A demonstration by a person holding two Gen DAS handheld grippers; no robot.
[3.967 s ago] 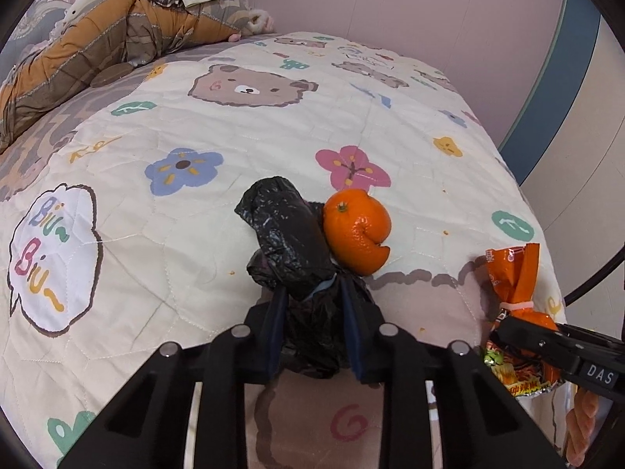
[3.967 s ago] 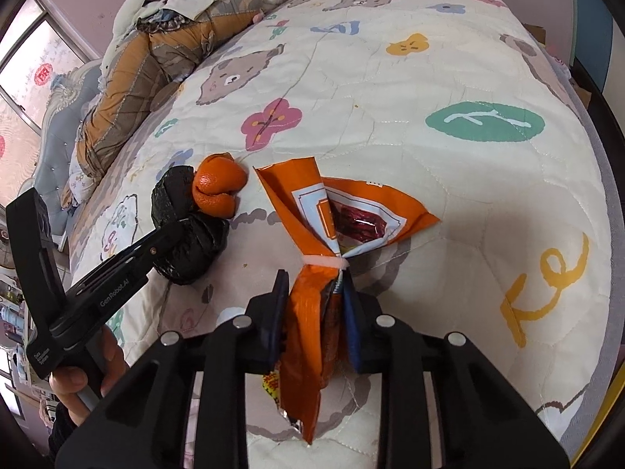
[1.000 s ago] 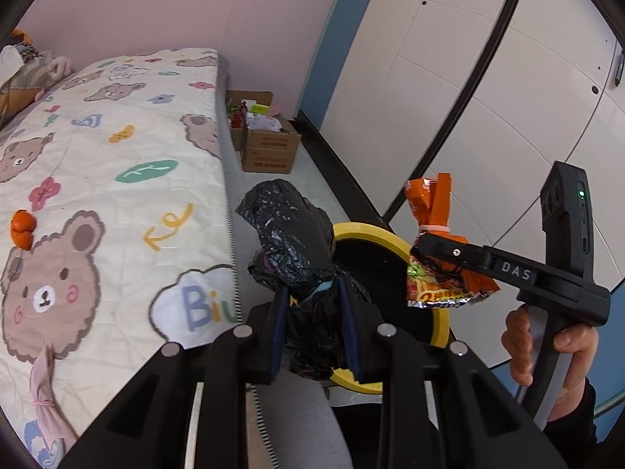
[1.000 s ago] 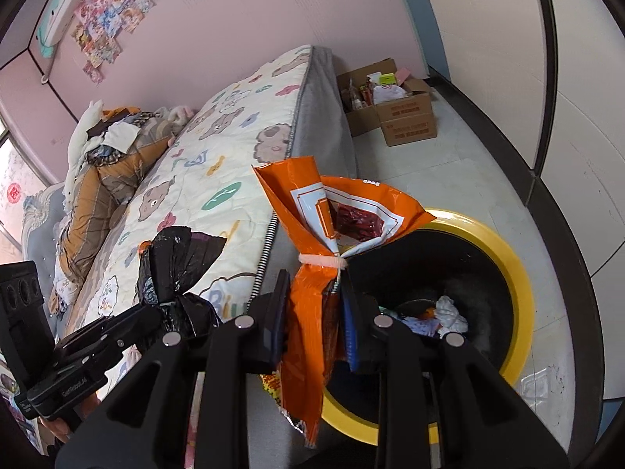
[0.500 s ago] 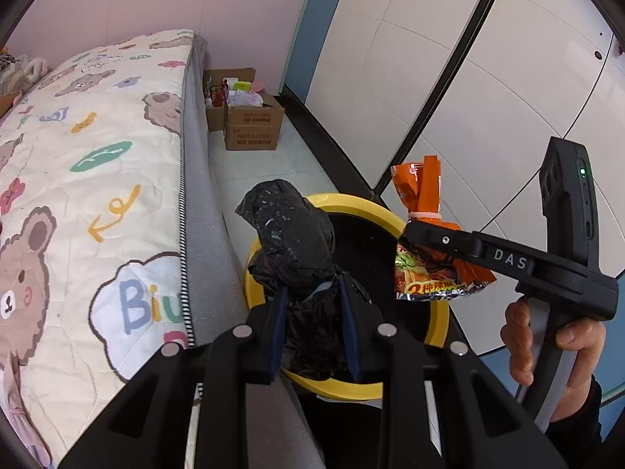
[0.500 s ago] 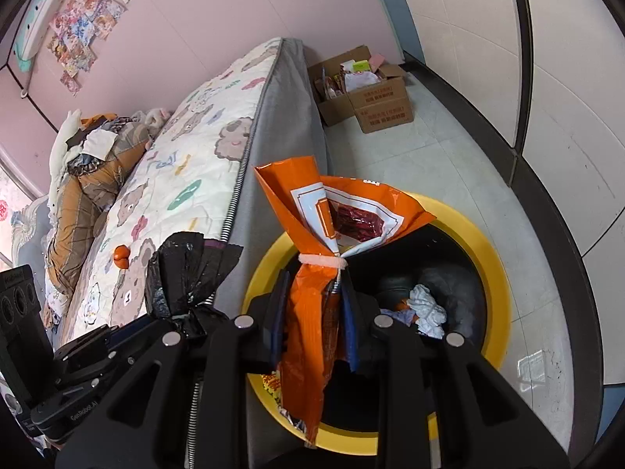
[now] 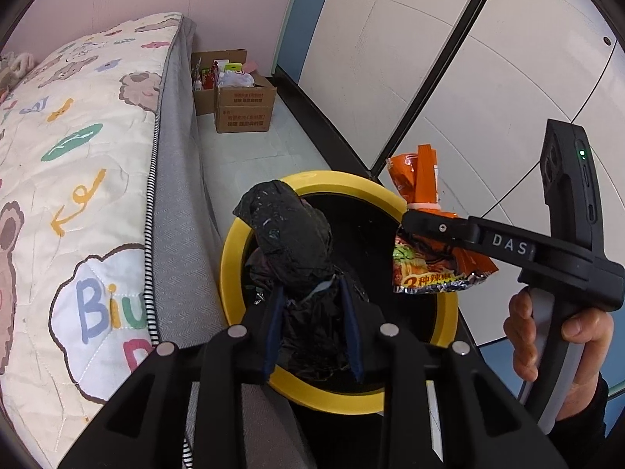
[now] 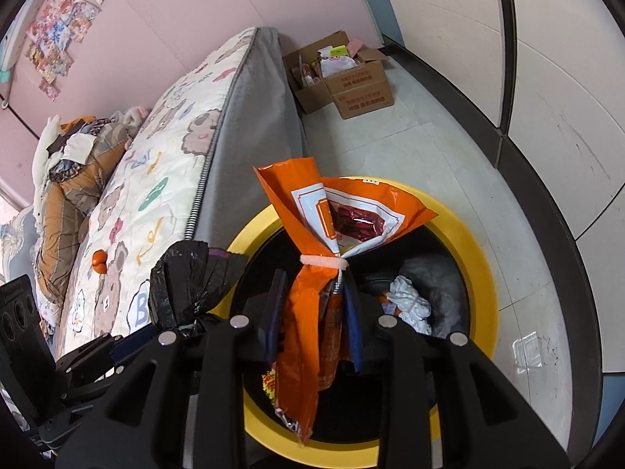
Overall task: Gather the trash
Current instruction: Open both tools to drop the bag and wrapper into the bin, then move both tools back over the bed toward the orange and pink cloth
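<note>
A crumpled black plastic bag sits between the fingers of my left gripper, whose jaws are opening while the pads still touch it. It hangs over the left part of a yellow-rimmed black trash bin on the floor beside the bed. My right gripper holds a tied orange snack packet above the bin's opening. Its jaws are opening too, with the packet still upright between them. In the left wrist view that right gripper holds the packet over the bin's right side. Crumpled white paper lies inside.
The bed with its cartoon quilt borders the bin on the left, and a tangerine lies on it. Open cardboard boxes stand on the floor beyond. White wall panels run along the right. A hand grips the right handle.
Both grippers have sunk and come further over the bin, which now lies right under them. Both pairs of fingers stand slightly wider apart. The bags have kept their places in them.
</note>
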